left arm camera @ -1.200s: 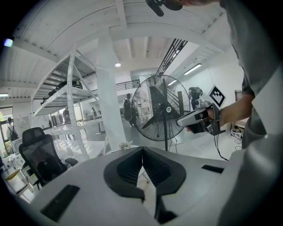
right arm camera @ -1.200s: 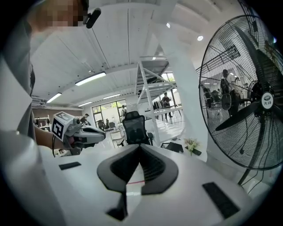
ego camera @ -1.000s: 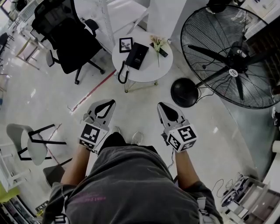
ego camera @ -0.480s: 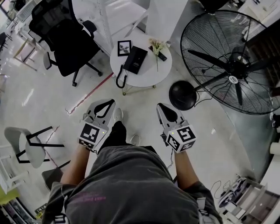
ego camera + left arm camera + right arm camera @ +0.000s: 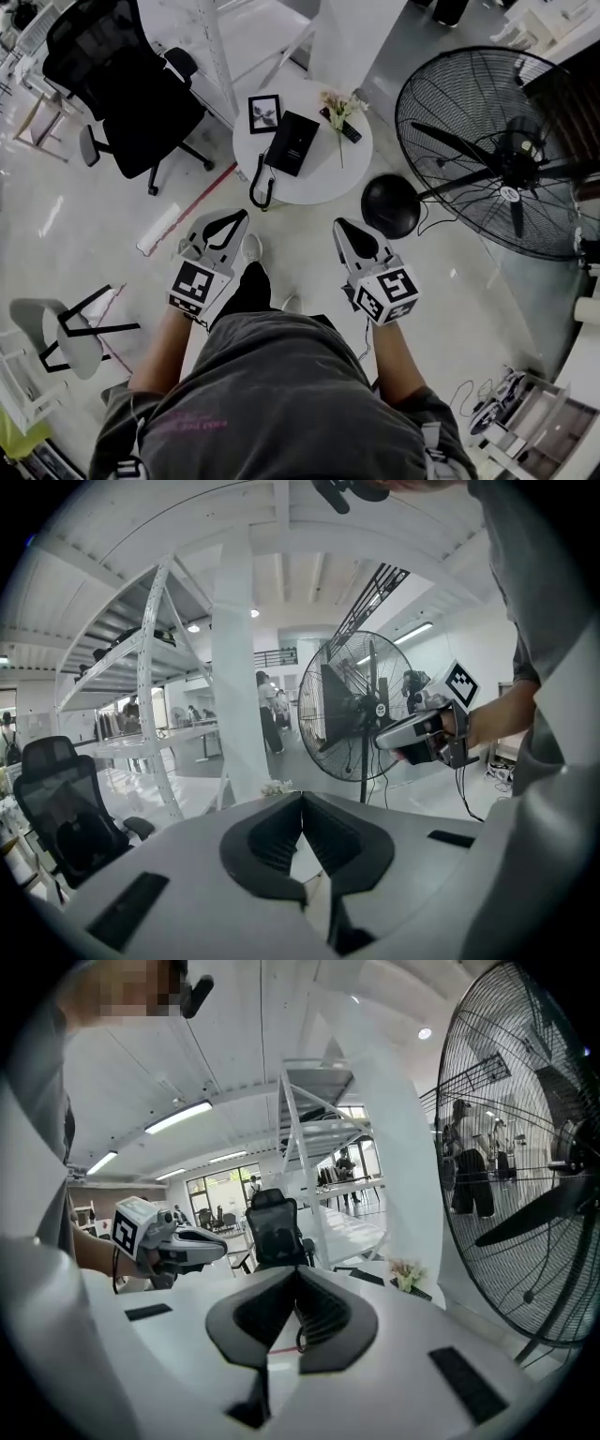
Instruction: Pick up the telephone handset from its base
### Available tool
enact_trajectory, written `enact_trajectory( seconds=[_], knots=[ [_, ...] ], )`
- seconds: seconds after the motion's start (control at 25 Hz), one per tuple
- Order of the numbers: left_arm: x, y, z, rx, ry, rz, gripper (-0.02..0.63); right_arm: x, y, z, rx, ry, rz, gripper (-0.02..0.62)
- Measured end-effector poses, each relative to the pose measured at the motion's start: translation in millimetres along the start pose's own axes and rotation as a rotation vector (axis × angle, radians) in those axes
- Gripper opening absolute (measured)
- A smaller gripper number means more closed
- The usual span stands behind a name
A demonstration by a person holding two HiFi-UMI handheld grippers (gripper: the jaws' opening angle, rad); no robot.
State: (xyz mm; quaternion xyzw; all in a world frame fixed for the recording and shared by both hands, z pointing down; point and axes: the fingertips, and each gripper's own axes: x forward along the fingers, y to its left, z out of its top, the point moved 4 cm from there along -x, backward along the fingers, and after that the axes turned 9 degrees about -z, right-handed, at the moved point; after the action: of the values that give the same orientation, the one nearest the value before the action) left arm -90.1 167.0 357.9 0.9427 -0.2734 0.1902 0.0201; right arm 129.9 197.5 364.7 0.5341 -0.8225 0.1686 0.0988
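The black telephone (image 5: pixel 292 142) lies on a small round white table (image 5: pixel 323 167) ahead of me, with the handset resting along the left side of its base. Its coiled cord (image 5: pixel 261 187) hangs over the table's near edge. Both grippers are held out in front of my body, short of the table and touching nothing. My left gripper (image 5: pixel 241 217) is shut and empty, its jaws meeting at the tip (image 5: pixel 302 799). The right gripper (image 5: pixel 338 225) is also shut with nothing in it (image 5: pixel 297 1274). Each gripper shows in the other's view, the right gripper (image 5: pixel 412 735) and the left gripper (image 5: pixel 199 1241).
The table also bears a framed picture (image 5: pixel 264 112), a small bunch of flowers (image 5: pixel 339 101) and a dark remote (image 5: pixel 346 129). A big floor fan (image 5: pixel 506 150) with a round black base (image 5: pixel 391 206) stands right of the table. A black office chair (image 5: pixel 122 84) is at left, a grey chair (image 5: pixel 56 323) nearer.
The person has walked forward: the table with the telephone now lies closer to both grippers. Both grippers stay shut and side by side.
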Motion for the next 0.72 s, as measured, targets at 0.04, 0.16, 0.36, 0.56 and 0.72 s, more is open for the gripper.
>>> enact_trajectory(
  seconds=[0.04, 0.16, 0.36, 0.56, 0.72],
  knots=[
    [2.4, 9.7, -0.8, 0.000, -0.001, -0.007, 0.015, 9.3, 1.2, 2.1, 0.002, 0.003, -0.004, 0.020],
    [7.4, 37.7, -3.3, 0.000, -0.004, -0.027, 0.015, 35.4, 6.0, 8.8, 0.007, 0.013, -0.014, 0.020],
    [11.7, 82.5, -3.2, 0.001, -0.013, -0.055, 0.015, 74.9, 14.3, 24.9, 0.008, 0.022, -0.035, 0.020],
    [11.9, 125.6, -3.0, 0.001, -0.025, -0.078, 0.015, 112.6, 27.4, 42.3, 0.006, 0.021, -0.050, 0.020],
    [12.7, 154.2, -4.9, 0.004, -0.032, -0.095, 0.015, 137.5, 36.0, 51.7, 0.004, 0.022, -0.063, 0.020]
  ],
)
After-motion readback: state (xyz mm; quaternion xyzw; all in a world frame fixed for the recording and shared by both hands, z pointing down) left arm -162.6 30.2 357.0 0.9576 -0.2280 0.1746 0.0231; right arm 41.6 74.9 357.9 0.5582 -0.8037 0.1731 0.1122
